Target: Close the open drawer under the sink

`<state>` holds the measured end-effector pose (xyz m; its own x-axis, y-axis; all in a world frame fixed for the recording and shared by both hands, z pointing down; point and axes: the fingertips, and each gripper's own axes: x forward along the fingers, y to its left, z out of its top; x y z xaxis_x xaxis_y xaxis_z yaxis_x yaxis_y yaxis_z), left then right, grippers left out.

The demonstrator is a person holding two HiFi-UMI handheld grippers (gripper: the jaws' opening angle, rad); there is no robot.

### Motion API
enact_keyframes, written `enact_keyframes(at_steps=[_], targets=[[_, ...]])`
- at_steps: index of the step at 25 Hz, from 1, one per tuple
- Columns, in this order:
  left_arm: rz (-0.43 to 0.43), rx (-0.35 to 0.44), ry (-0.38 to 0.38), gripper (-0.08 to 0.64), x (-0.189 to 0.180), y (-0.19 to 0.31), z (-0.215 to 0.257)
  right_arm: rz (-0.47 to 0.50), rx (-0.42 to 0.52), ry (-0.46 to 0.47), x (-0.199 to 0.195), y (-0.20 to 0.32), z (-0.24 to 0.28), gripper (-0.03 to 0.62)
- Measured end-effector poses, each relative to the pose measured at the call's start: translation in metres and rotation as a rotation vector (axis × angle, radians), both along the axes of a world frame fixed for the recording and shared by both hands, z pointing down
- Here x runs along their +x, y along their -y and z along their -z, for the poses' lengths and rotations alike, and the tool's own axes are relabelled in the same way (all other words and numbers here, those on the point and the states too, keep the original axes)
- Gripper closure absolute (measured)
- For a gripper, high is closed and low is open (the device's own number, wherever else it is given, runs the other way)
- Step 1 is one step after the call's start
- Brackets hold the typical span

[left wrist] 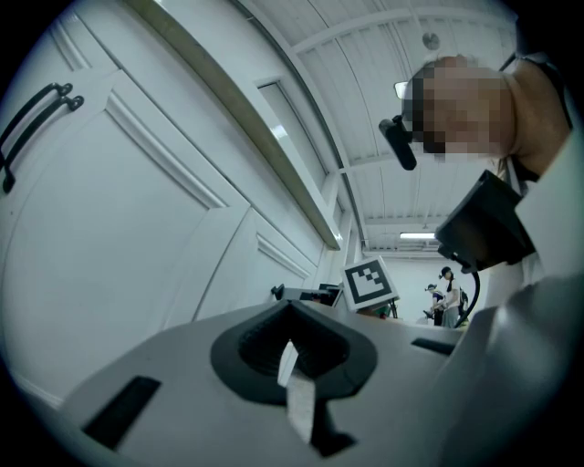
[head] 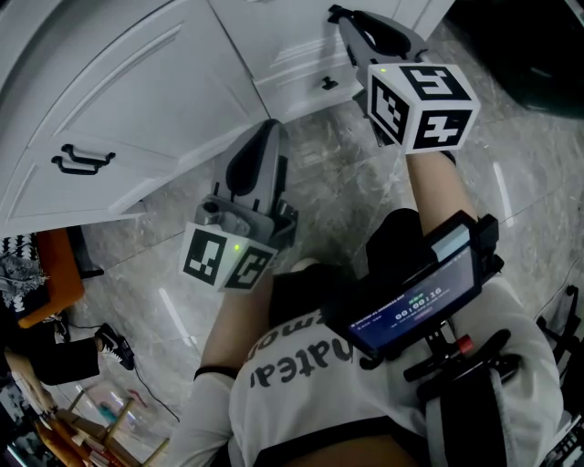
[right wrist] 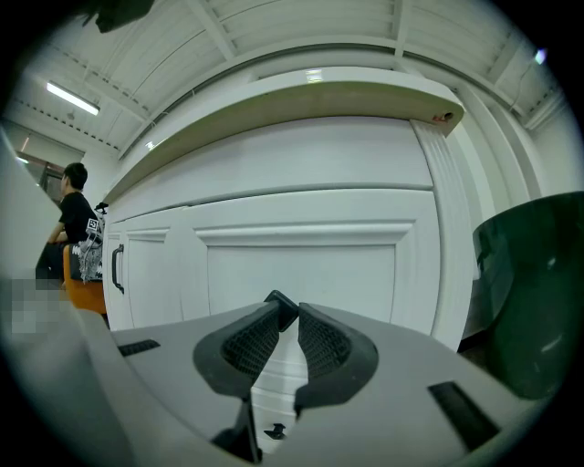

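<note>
A low white drawer front (head: 297,68) with a small black knob (head: 326,84) sits at the foot of the white cabinet. How far out it stands I cannot tell. My right gripper (head: 341,14) is raised in front of the cabinet above that drawer, jaws shut on nothing. In the right gripper view its tips (right wrist: 285,310) meet before a white door panel, and the knob (right wrist: 272,430) shows low in the slit between the pads. My left gripper (head: 267,132) hangs over the floor near the cabinet base. It points up along the cabinet doors (left wrist: 137,228) and is shut (left wrist: 292,308) and empty.
Two black bar handles (head: 82,160) sit on the cabinet doors at left. A dark green bin (right wrist: 534,292) stands right of the cabinet. An orange seat (head: 50,278) and cables lie at the left on the marble floor (head: 338,173). A person (right wrist: 73,214) stands far off.
</note>
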<state>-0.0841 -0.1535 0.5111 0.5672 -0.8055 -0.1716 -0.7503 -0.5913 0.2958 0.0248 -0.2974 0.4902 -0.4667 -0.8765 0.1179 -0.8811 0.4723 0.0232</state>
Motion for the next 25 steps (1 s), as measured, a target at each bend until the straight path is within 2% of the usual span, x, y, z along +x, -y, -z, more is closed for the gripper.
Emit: enact_keyframes(at_steps=[5,9,11,14,16,19,22,25], targets=[[0.018,0.026,0.016,0.552,-0.002,-0.001,0.003,0.033,0.006,0.006,-0.001,0.001,0.006,0.531],[0.015,0.014,-0.027,0.552,0.000,0.002,0.007,0.073,-0.017,0.005,-0.002,0.001,0.000,0.529],[-0.001,0.032,-0.033,0.552,0.005,0.005,0.013,0.077,-0.024,0.009,-0.001,0.003,0.001,0.528],[-0.079,0.098,0.053,0.552,0.019,-0.003,0.024,0.047,-0.007,0.020,-0.001,0.006,0.005,0.529],[-0.137,0.111,0.103,0.552,0.027,-0.011,0.038,0.023,0.003,0.044,-0.001,0.006,0.007,0.529],[-0.192,0.090,0.126,0.552,0.032,-0.019,0.064,-0.009,-0.021,0.056,-0.001,0.005,0.007,0.529],[-0.240,0.066,0.180,0.552,0.036,-0.028,0.086,-0.059,-0.082,-0.002,-0.001,0.005,0.005,0.529],[-0.236,0.029,0.207,0.552,0.030,-0.033,0.112,-0.086,-0.171,-0.052,-0.002,0.005,0.005,0.529]])
